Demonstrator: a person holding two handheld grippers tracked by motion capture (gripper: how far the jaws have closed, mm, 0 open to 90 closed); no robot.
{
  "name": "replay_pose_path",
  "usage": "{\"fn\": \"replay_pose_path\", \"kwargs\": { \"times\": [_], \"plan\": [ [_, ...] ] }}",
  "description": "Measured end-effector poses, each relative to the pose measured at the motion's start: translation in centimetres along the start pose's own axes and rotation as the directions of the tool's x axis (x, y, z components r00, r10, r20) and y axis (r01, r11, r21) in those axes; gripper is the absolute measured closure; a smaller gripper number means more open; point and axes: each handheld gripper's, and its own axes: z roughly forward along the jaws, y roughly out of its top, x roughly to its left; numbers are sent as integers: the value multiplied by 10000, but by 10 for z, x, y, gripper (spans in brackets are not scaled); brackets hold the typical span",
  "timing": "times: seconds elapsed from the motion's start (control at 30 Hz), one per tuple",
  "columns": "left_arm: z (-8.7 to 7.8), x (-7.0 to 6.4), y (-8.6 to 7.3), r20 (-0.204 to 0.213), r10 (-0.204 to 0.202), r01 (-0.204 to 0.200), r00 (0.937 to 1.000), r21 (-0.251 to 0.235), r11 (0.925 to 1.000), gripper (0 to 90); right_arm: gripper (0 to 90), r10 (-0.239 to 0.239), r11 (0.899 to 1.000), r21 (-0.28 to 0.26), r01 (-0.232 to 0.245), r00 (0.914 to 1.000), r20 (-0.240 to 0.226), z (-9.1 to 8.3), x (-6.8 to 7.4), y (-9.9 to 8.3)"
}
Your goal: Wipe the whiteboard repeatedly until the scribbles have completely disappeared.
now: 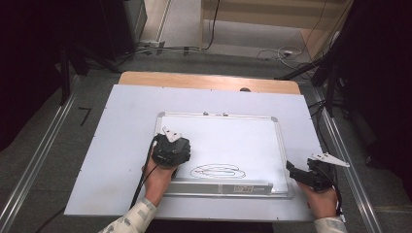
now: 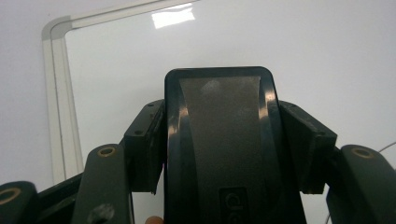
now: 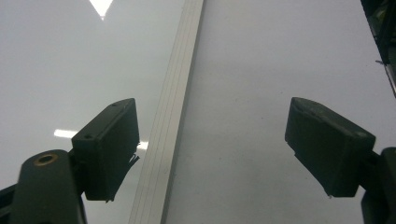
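A whiteboard with a silver frame lies flat in the middle of the table. A black oval scribble is drawn near its front edge. My left gripper hangs over the board's front left part, just left of the scribble. In the left gripper view that gripper is shut on a black eraser block, with the board's corner frame beyond. My right gripper rests at the board's front right corner, jaws pointing left. It stands open astride the frame strip, holding nothing.
A pale sheet covers the wooden table under the board. A silver tray rail runs along the board's front edge. Cables lie on the floor beyond the table, and dark stands rise at both sides.
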Motion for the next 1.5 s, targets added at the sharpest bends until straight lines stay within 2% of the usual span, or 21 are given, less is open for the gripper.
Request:
{"fn": "replay_pose_path", "kwargs": {
  "times": [0.2, 0.3, 0.37, 0.43, 0.53, 0.6, 0.67, 0.8, 1.0, 1.07, 1.23, 1.3, 1.43, 1.5],
  "plan": [
    [0, -2, 9, 42, 246, -246, 9997, -32, 9997, 389, 163, -15, 10000, 8, 15, 10000, 10, 0, 0, 0],
    [2, -5, 16, -37, 569, -569, 9984, -11, 9984, 389, 163, -6, 10000, -8, 6, 10000, 23, 0, 0, 0],
    [5, -7, 20, 114, 566, -566, 9983, -32, 9984, 389, 163, 6, 10000, -12, -6, 10000, 59, 0, 0, 0],
    [10, -12, 23, 225, 666, -670, 9975, 146, 9976, 389, 163, 26, 10000, -6, -26, 10000, 54, -1, 0, 0],
    [15, -16, 23, 337, 780, -792, 9964, 340, 9963, 389, 163, 61, 10000, -8, -61, 10000, 35, -1, 0, 0],
    [20, -21, 21, 555, 961, -993, 9938, 581, 9934, 389, 163, 61, 10000, -20, -61, 10000, 46, -1, -1, 0],
    [21, -22, 20, 640, 1003, -1039, 9929, 561, 9930, 389, 163, 68, 10000, -19, -68, 10000, 40, -1, -1, 0],
    [22, -27, 19, 734, 1360, -1402, 9880, 560, 9885, 386, 163, 52, 10000, -29, -52, 10000, 25, -1, -1, 0],
    [28, -33, 17, 1090, 1425, -1525, 9838, 899, 9842, 389, 163, 17, 10000, -28, -17, 10000, 12, -1, 0, 0],
    [33, -38, 12, 1158, 1790, -1935, 9770, 1289, 9726, 389, 163, 51, 10000, -9, -51, 10000, 33, -1, -1, -1],
    [31, -41, 7, 1240, 1716, -1867, 9773, 1223, 9748, 392, 163, 16, 10000, -1, -16, 10000, 31, -1, 0, 0],
    [30, -42, 5, 1293, 1880, -2037, 9736, 1212, 9715, 392, 163, 6, 10000, -3, -6, 10000, 44, -1, 1, 0],
    [30, -42, 4, 1301, 1735, -1885, 9762, 1130, 9756, 396, 163, -14, 10000, 1, 14, 10000, 55, -1, 1, 0],
    [30, -42, 3, 1277, 1797, -1942, 9754, 1122, 9745, 397, 163, -7, 10000, 8, 7, 10000, 51, -1, 1, 0]
  ]
}}
